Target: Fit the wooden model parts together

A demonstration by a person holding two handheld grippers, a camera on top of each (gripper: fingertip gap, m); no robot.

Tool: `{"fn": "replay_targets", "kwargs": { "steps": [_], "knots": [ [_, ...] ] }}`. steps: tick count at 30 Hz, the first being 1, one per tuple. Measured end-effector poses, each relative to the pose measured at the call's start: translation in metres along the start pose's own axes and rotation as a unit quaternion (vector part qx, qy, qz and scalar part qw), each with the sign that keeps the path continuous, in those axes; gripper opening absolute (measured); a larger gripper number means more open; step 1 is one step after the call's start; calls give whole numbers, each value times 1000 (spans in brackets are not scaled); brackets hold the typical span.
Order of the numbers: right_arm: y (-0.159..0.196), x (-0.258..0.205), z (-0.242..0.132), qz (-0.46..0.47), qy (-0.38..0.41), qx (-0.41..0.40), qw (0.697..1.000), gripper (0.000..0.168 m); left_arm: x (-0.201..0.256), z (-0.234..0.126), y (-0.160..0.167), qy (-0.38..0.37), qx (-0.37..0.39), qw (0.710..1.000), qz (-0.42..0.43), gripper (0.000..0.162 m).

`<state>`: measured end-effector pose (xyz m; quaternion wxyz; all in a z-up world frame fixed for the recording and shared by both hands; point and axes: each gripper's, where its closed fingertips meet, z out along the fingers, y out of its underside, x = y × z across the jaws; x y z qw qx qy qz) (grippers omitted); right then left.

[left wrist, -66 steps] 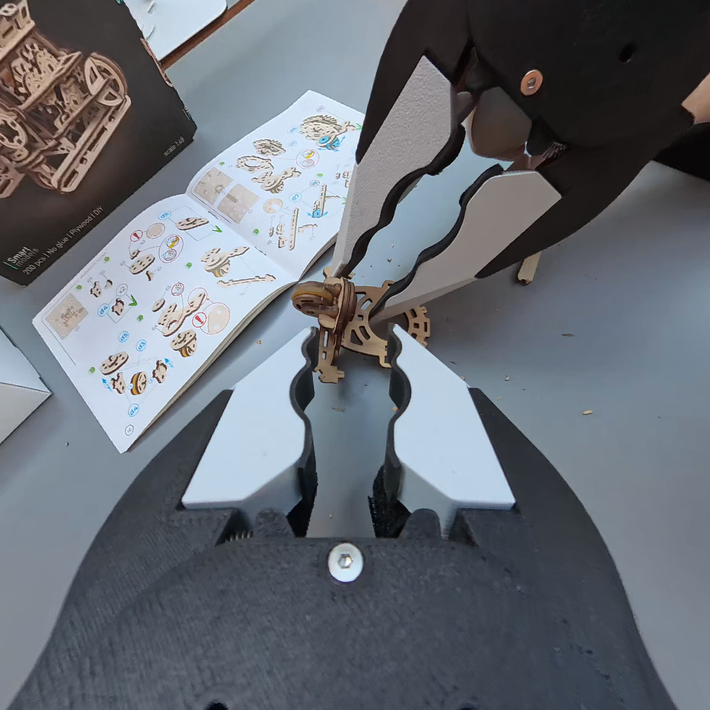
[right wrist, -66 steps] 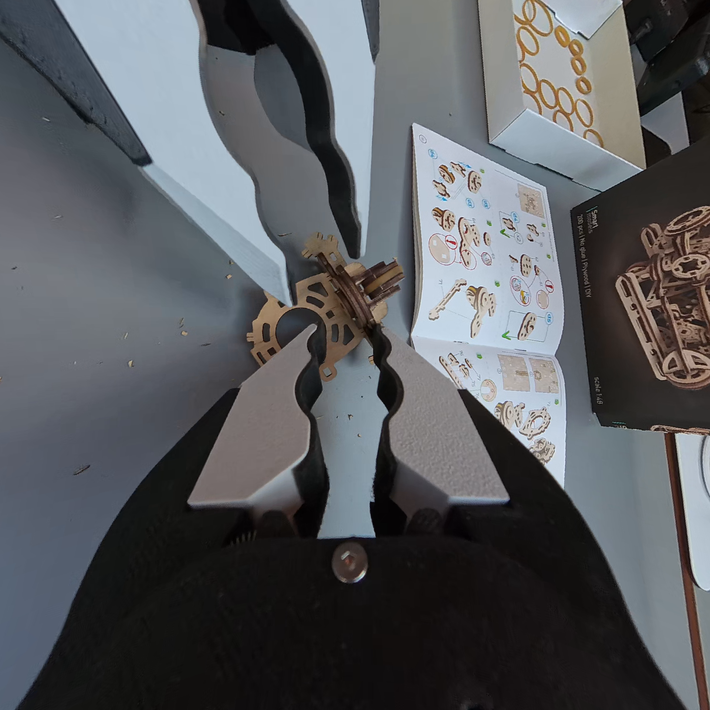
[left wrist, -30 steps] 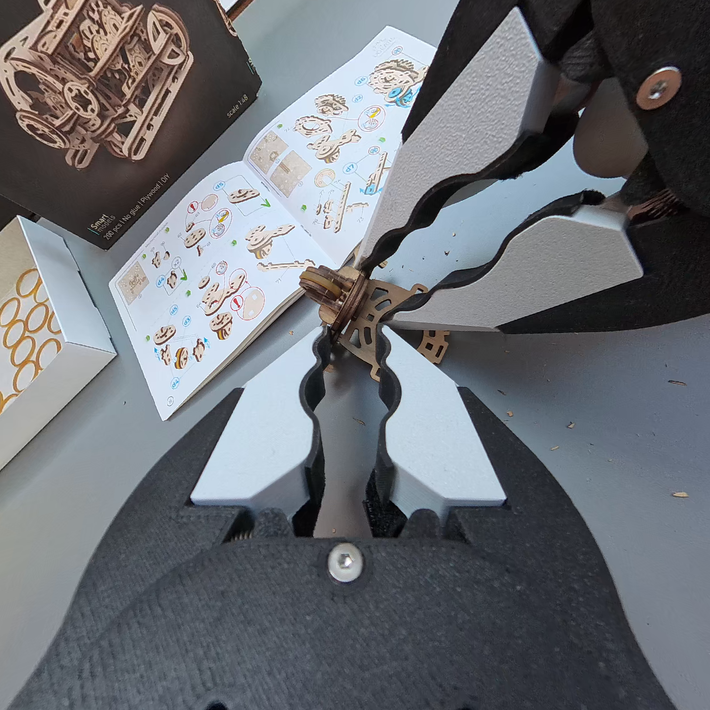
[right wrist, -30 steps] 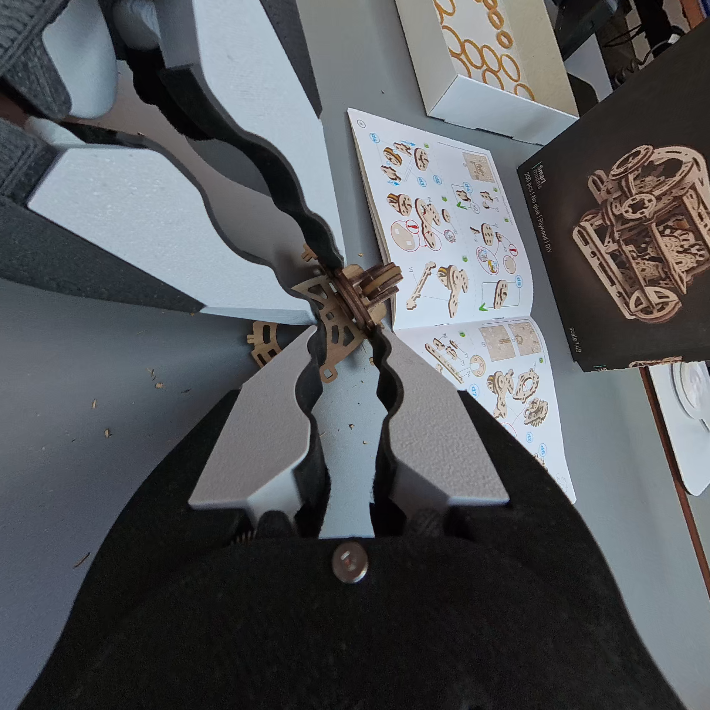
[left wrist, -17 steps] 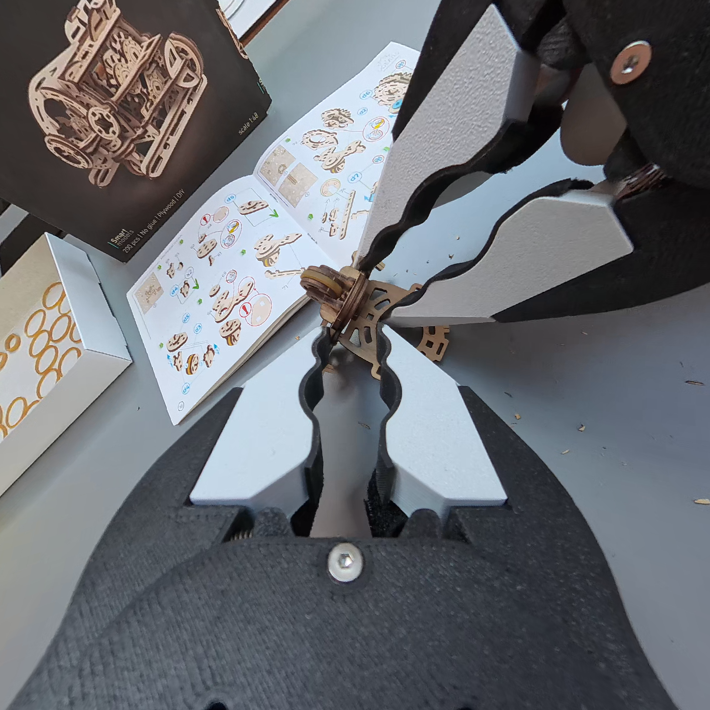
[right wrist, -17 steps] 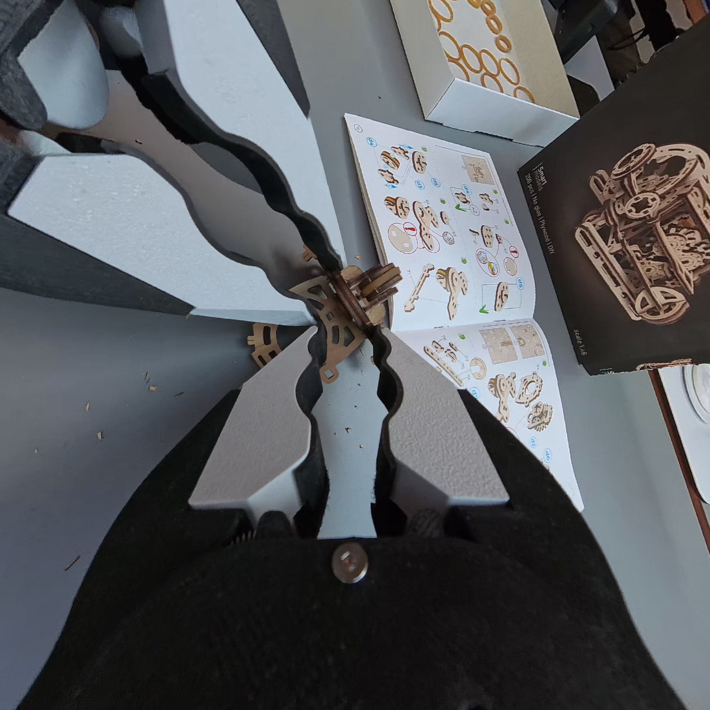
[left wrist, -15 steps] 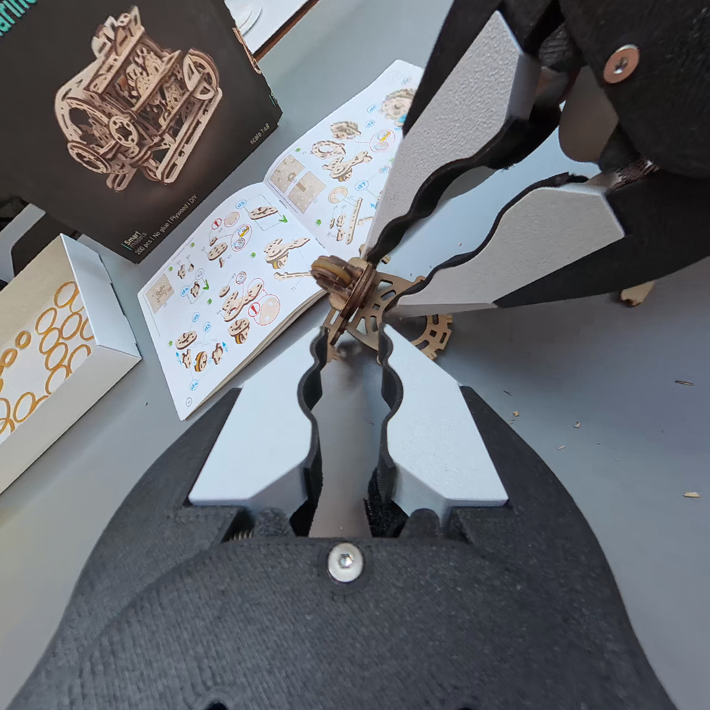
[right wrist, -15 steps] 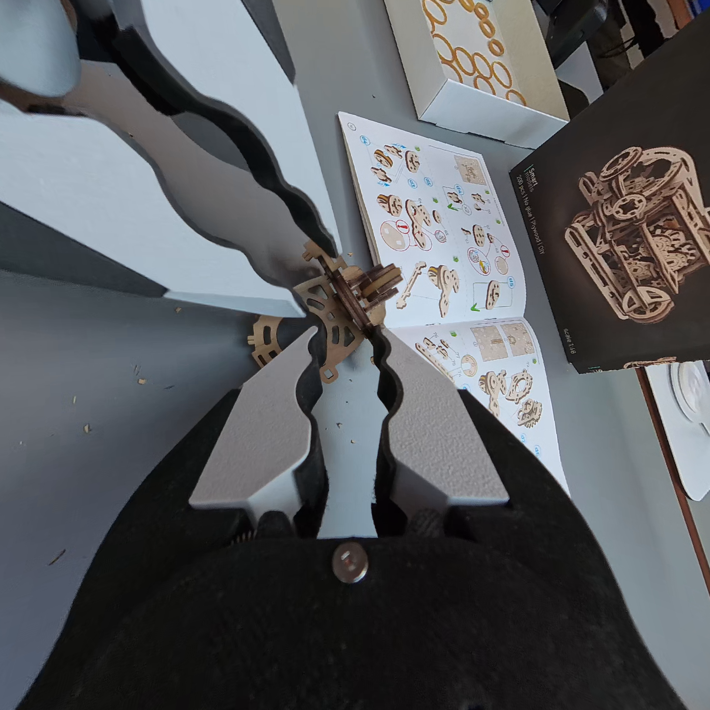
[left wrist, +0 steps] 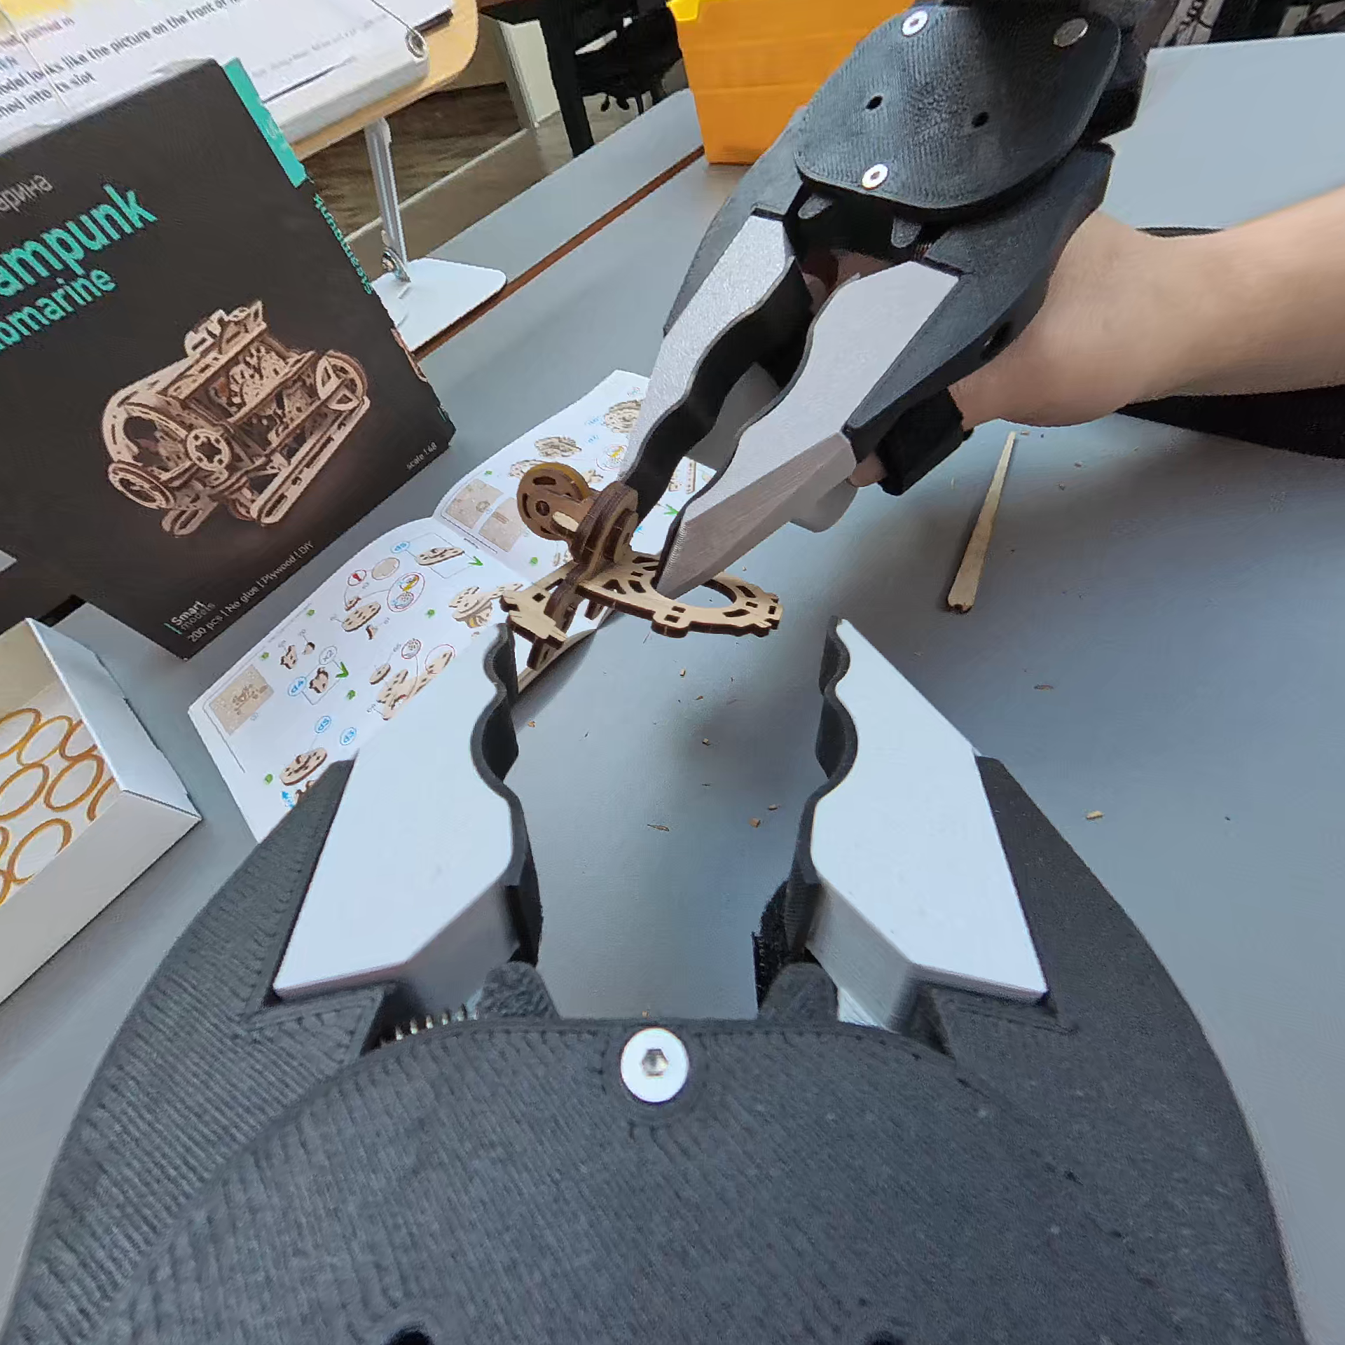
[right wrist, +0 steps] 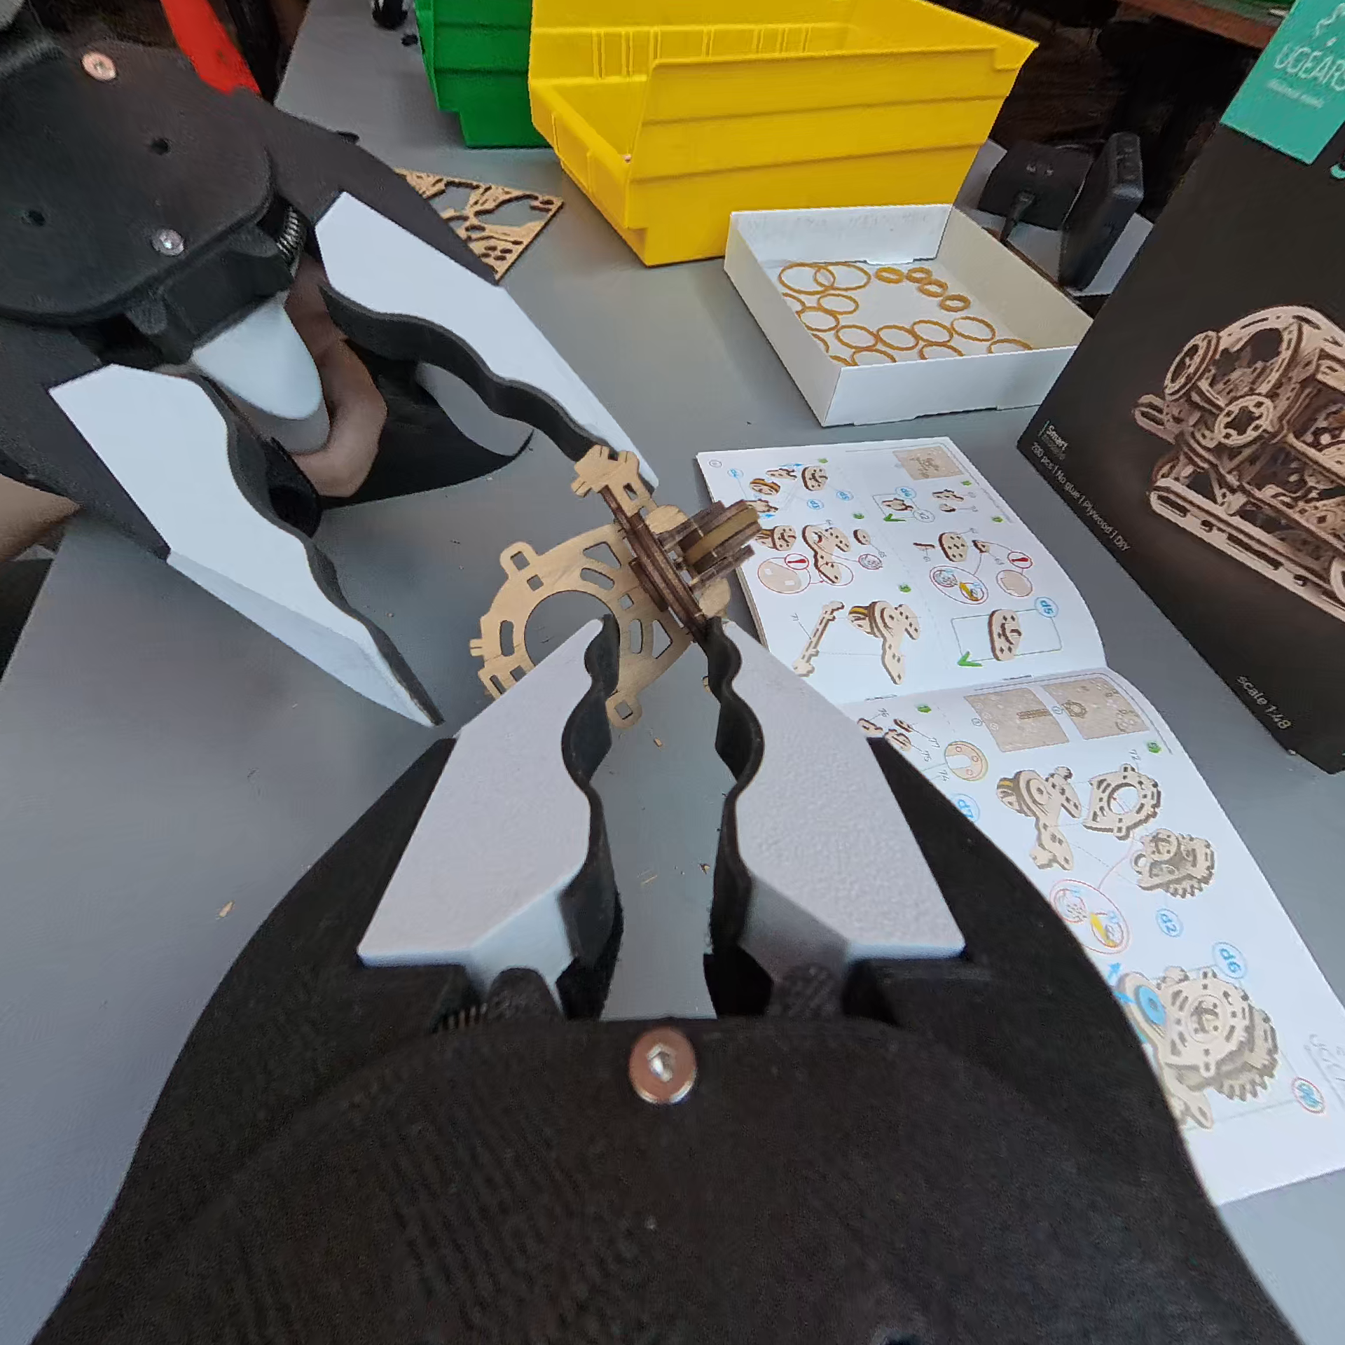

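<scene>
The wooden assembly (right wrist: 655, 560) is a flat toothed plate (left wrist: 699, 600) with a stack of round discs (left wrist: 553, 502) pegged upright through it. My right gripper (right wrist: 659, 633) is shut on it where the discs meet the plate, holding it low over the grey table. In the left wrist view the right gripper (left wrist: 648, 538) reaches in from the upper right. My left gripper (left wrist: 666, 648) is open and empty; its left fingertip (left wrist: 502, 655) is close beside the assembly's lower end. In the right wrist view the left gripper (right wrist: 538, 597) straddles the plate with its jaws wide apart.
An open instruction booklet (right wrist: 982, 691) lies beside the parts, with the dark kit box (left wrist: 182, 364) behind it. A white tray of rubber bands (right wrist: 910, 393), a yellow bin (right wrist: 764, 124), a green bin (right wrist: 480, 73) and a plywood offcut (right wrist: 487, 211) are farther back. A wooden stick (left wrist: 982, 524) lies to the right.
My left gripper has opened, let go of the assembly and drawn back a little. My right gripper still holds the assembly. Both views have tilted up.
</scene>
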<state>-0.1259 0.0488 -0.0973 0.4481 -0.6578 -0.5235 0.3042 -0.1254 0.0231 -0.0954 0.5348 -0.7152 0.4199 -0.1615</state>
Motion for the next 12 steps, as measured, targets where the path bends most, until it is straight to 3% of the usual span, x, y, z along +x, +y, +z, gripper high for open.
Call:
{"fn": "replay_targets", "kwargs": {
  "steps": [1, 7, 12],
  "knots": [
    [-2, -1, -1, 5, -5, 8, 1000, 24, -1, 0, -3, -7, 7, 1000, 2, 81],
    [-7, -7, 0, 15, -19, 24, 999, 24, -10, -3, -8, -56, 18, 998, 31, 80],
    [-5, -8, 1, 35, -33, 29, 998, 24, -4, -2, -5, -32, 18, 999, 17, 73]
  ]
}}
